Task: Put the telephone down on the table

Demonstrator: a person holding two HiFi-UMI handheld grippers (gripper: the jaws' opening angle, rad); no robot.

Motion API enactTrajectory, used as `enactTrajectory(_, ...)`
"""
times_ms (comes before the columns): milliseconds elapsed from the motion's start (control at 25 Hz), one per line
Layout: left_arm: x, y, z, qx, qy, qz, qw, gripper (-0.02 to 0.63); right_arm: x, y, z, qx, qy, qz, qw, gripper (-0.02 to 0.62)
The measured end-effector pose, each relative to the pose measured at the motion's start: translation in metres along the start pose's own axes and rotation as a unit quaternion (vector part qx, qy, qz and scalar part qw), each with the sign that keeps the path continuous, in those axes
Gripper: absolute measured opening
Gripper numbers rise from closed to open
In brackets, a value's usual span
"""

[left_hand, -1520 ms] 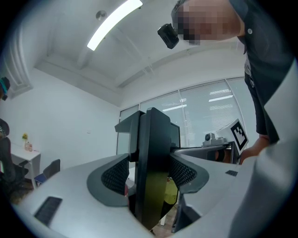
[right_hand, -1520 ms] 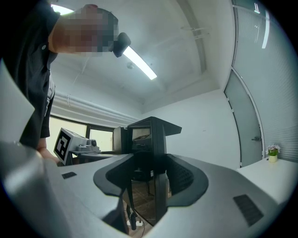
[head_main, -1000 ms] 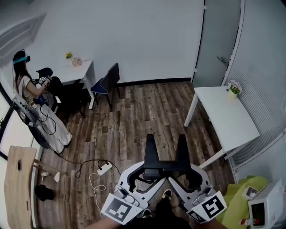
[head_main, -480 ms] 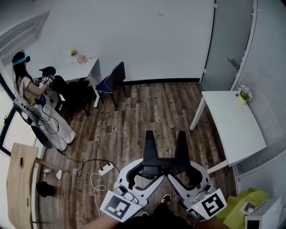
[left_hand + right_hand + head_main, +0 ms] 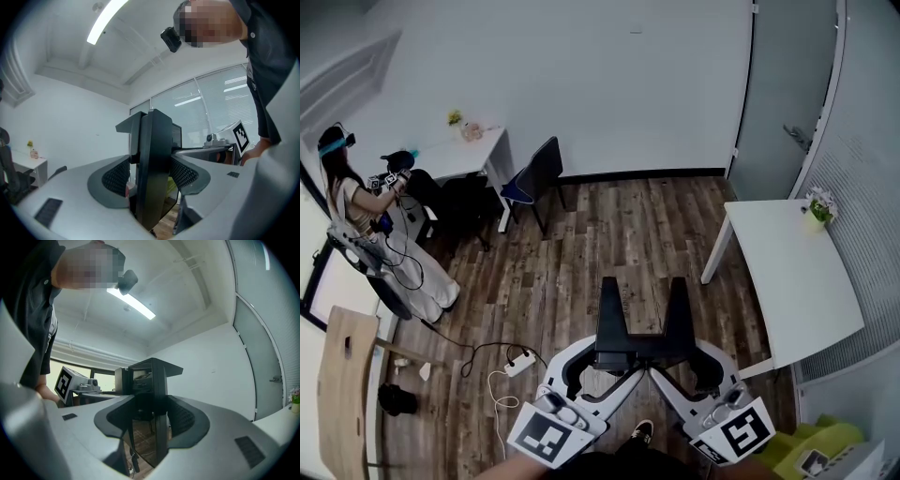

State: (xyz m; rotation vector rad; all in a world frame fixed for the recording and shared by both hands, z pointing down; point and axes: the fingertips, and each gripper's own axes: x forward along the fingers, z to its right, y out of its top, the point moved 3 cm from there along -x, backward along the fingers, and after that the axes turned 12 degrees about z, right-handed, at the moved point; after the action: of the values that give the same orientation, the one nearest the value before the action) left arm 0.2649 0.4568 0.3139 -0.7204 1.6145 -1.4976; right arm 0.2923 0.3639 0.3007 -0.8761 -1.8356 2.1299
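- The telephone (image 5: pixel 637 347), a black piece with two upright arms joined by a crossbar, is held in the air over the wooden floor (image 5: pixel 609 234), at about 6 o'clock in the head view and well apart from any table.
- The left gripper (image 5: pixel 612 364) is clenched on the telephone from the 8 o'clock side; in the left gripper view its ribbed pads press on both faces of a black slab.
- The right gripper (image 5: pixel 668 364) is clamped on the telephone from the 4 o'clock side; the right gripper view shows a black part caught between its jaws.
- A white table (image 5: pixel 797 281) stands at 3 o'clock, with a small potted plant (image 5: pixel 818 208) at its far edge.
- At 10 o'clock a person (image 5: pixel 356 225) stands by a second white table (image 5: pixel 464 155), a dark chair (image 5: pixel 534 173) just beside it.
- A power strip (image 5: pixel 518 364) with its cable lies on the floor at 8 o'clock.
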Motion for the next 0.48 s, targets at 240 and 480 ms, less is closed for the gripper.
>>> enactTrajectory(240, 0.03, 0.0, -0.012, 0.008, 0.006, 0.007, 0.9999, 0.272, 0.013, 0.003, 0.031, 0.001, 0.011, 0.002, 1.0, 0.233)
enactTrajectory(480, 0.047, -0.004, -0.023, 0.001, 0.003, 0.013, 0.9999, 0.272, 0.024, 0.001, 0.048, -0.002, 0.01, -0.001, 1.0, 0.233)
